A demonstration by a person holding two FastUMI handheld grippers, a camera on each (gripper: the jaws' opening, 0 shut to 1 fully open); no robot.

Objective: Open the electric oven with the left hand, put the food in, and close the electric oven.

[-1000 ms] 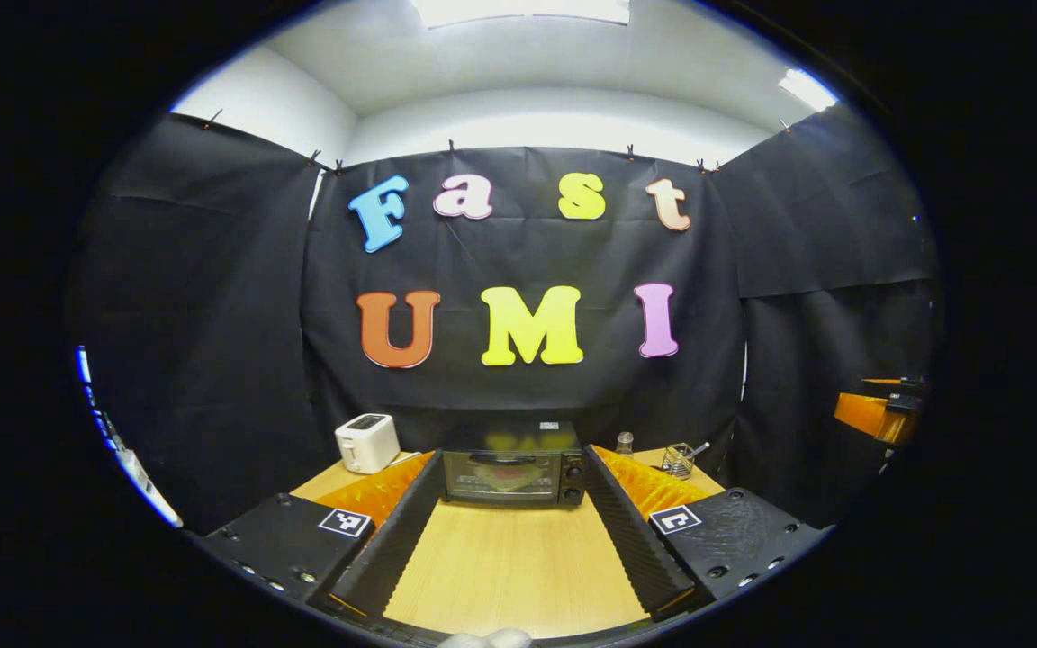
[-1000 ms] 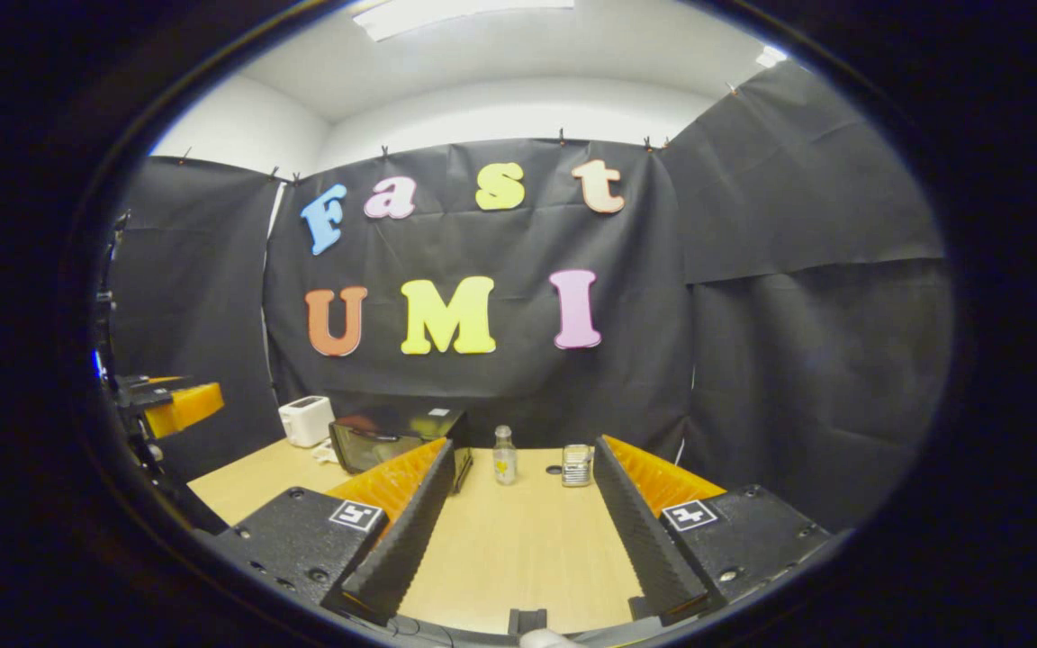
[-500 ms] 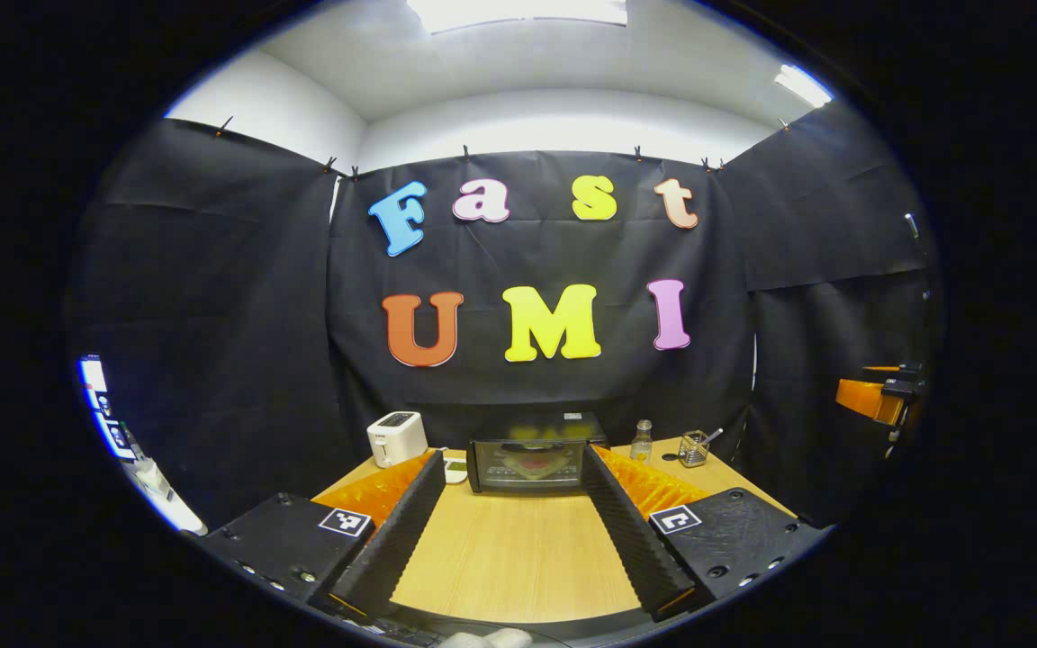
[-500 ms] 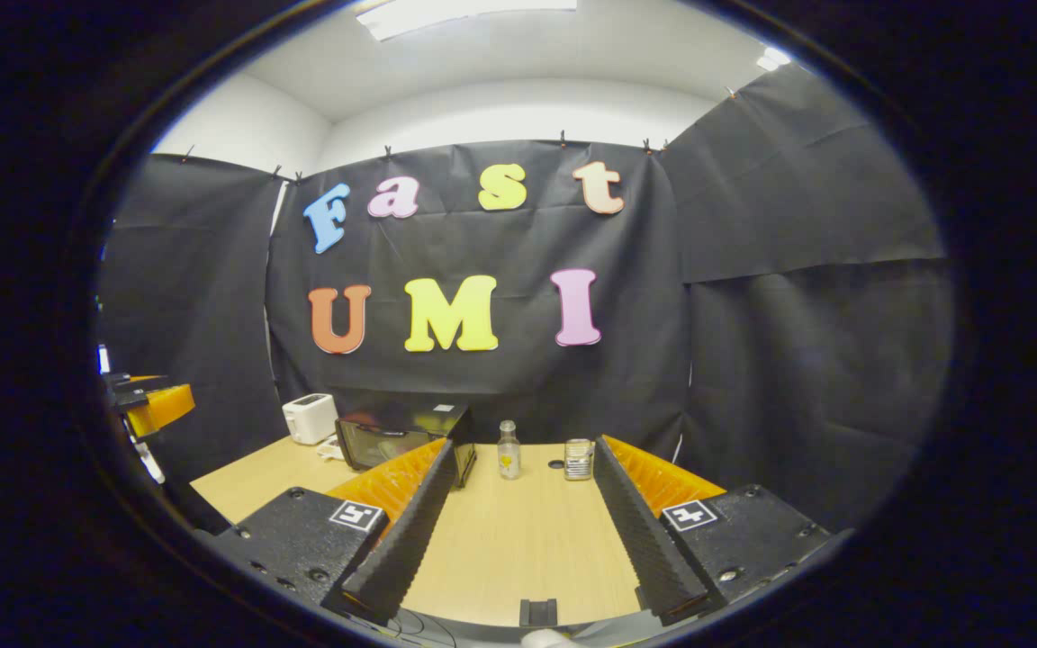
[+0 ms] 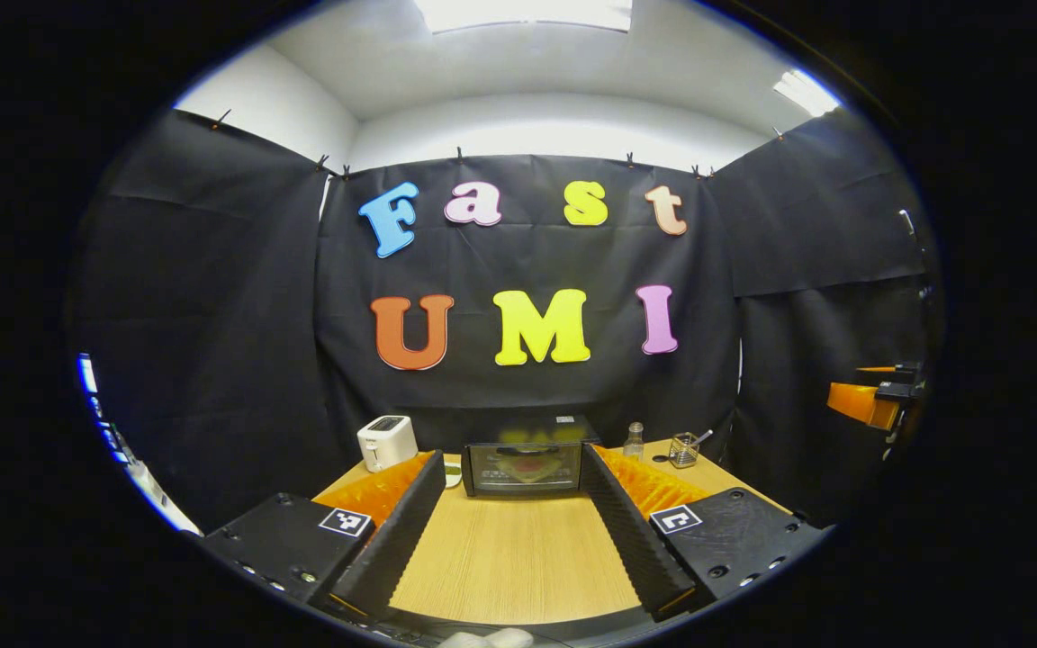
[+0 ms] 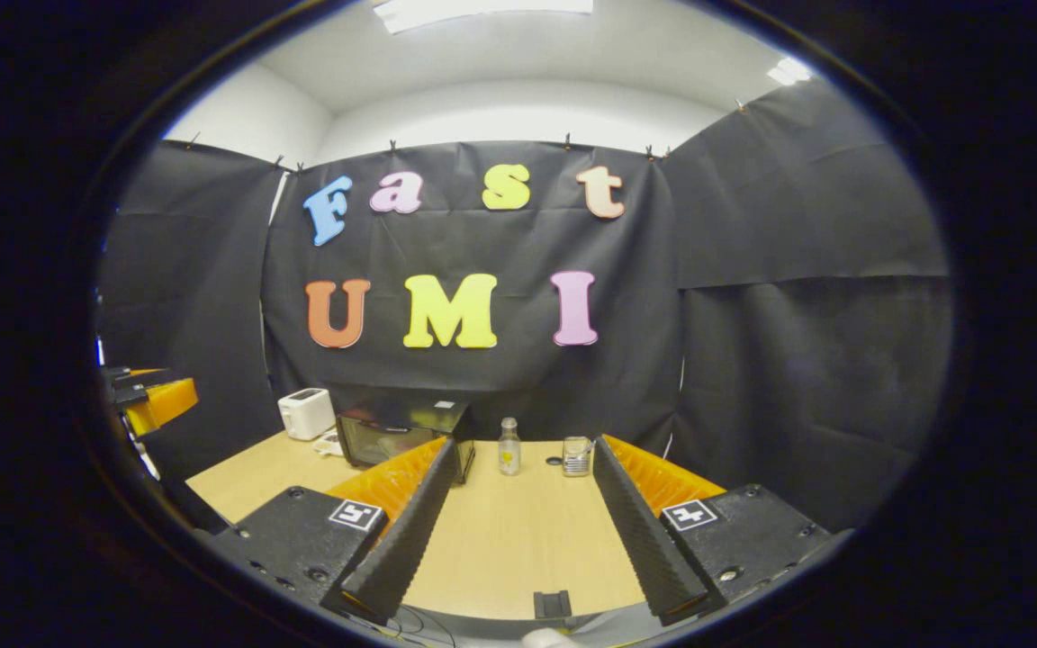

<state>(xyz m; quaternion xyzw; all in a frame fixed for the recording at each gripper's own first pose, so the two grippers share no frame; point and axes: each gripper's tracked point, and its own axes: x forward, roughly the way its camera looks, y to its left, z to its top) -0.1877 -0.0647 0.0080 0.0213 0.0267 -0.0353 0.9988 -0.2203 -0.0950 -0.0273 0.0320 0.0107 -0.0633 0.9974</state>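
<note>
Looking along my left gripper (image 5: 511,490), I see its two fingers spread wide with bare wooden table (image 5: 509,567) between them and nothing held. My right gripper (image 6: 518,490) is the same: fingers wide apart, empty, above the tabletop. At the lower edge of the right gripper view a small dark block (image 6: 556,604) sits at the table's near edge; I cannot tell what it is.

Farther back, straight ahead between my left fingertips, the electric oven (image 5: 525,466) stands on the table against the booth's rear cloth, door shut, glass front facing me. Something reddish shows in the glass, but I cannot tell whether it is inside or a reflection. From the right gripper view the oven (image 6: 401,430) sits to the left, partly behind that gripper's left finger.

A white toaster (image 5: 386,442) stands left of the oven, apart from it. Right of the oven are a small clear bottle (image 6: 508,446) and, just beyond it, a clear glass container (image 6: 577,456) with something standing in it.

At the far right of the left gripper view I see my other gripper (image 5: 870,401) held off the table's side.
</note>
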